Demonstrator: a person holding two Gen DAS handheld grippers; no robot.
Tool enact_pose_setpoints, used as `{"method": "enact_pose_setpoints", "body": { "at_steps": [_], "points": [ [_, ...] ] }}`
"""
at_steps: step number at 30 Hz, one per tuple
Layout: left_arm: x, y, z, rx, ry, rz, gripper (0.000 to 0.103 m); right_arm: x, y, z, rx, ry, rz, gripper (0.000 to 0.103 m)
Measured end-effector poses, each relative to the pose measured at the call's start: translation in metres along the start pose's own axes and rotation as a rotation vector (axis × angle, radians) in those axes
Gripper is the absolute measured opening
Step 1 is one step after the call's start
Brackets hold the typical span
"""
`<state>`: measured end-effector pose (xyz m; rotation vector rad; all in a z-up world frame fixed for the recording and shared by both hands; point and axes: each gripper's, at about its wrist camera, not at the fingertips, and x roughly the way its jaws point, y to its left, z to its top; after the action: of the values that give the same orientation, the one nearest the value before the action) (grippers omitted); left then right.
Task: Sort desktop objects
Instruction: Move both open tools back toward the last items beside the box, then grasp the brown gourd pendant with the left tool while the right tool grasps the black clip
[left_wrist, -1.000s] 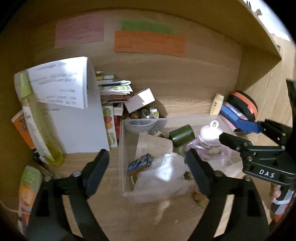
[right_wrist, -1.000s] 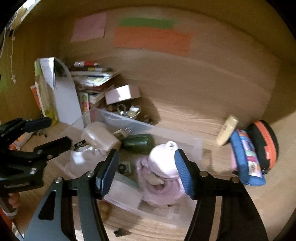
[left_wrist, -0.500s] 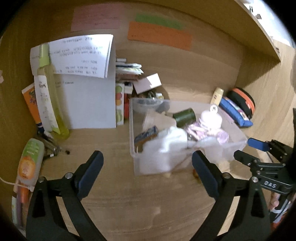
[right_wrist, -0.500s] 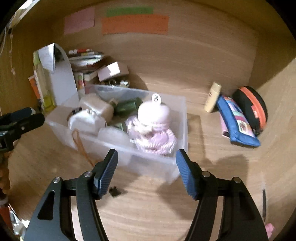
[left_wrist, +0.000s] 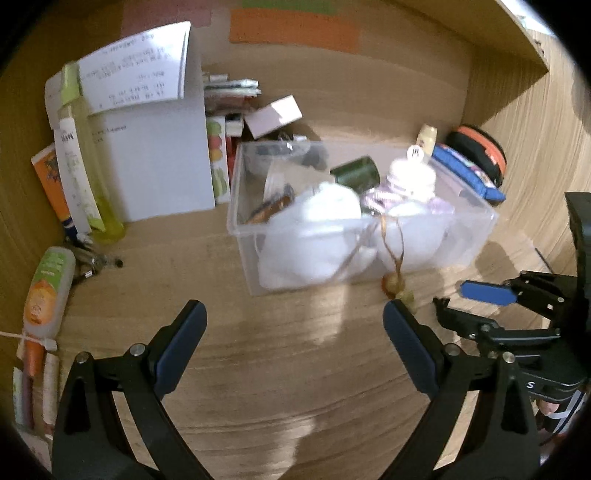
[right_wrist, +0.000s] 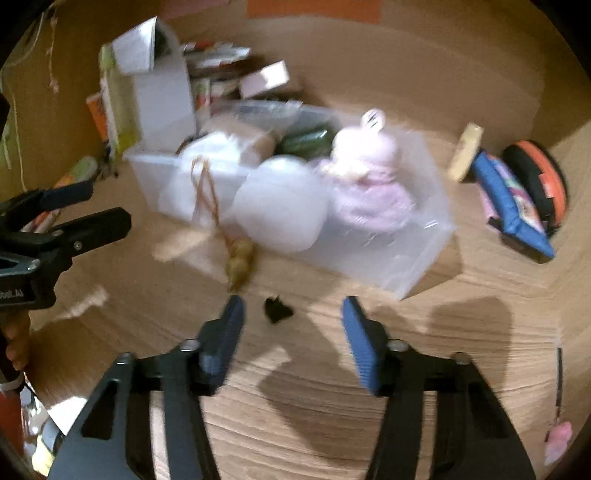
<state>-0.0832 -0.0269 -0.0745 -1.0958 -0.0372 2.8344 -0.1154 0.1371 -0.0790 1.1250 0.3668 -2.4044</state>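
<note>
A clear plastic bin (left_wrist: 476, 221) (right_wrist: 417, 258) stands on the wooden desk, packed with white soft things, a green cylinder (left_wrist: 356, 175) and a pink-and-white doll-like item (right_wrist: 369, 177). A tan cord with a yellowish charm (left_wrist: 393, 284) (right_wrist: 240, 262) hangs over its front wall onto the desk. My left gripper (left_wrist: 293, 314) (right_wrist: 99, 208) is open in front of the bin with nothing between its fingers. My right gripper (right_wrist: 293, 306) (left_wrist: 461, 301) hovers low over the desk, its jaws closing. A small black scrap (right_wrist: 277, 310) lies between its fingertips, untouched.
Folded papers (left_wrist: 147, 147), a yellow bottle (left_wrist: 85, 177) and an orange-green tube (left_wrist: 46, 291) line the left side. A cream bottle (right_wrist: 465, 151), a blue pencil case (right_wrist: 513, 206) and an orange-black case (right_wrist: 539, 181) sit on the right. A pink object (right_wrist: 557, 443) lies at the near right.
Both grippers have drawn back from the bin and sunk toward the desk. The right jaws have narrowed. The black scrap now lies between the right fingertips.
</note>
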Motion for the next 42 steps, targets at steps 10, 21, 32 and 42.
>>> {"method": "enact_pose_setpoints", "body": {
  "at_steps": [10, 21, 32, 42],
  "points": [
    [0.025, -0.041, 0.003, 0.091, 0.069, -0.012, 0.097, 0.009, 0.000, 0.000, -0.003, 0.013, 0.062, 0.017],
    [0.053, -0.073, 0.007, 0.084, 0.135, -0.008, 0.084, -0.013, -0.054, -0.011, 0.078, -0.034, 0.094, 0.017],
    [0.071, -0.092, 0.015, 0.063, 0.163, 0.022, 0.031, -0.037, -0.084, -0.018, 0.121, -0.100, 0.139, 0.017],
    [0.060, -0.086, 0.010, 0.057, 0.142, 0.024, 0.018, -0.042, -0.078, -0.014, 0.117, -0.127, 0.164, 0.017]
  ]
}}
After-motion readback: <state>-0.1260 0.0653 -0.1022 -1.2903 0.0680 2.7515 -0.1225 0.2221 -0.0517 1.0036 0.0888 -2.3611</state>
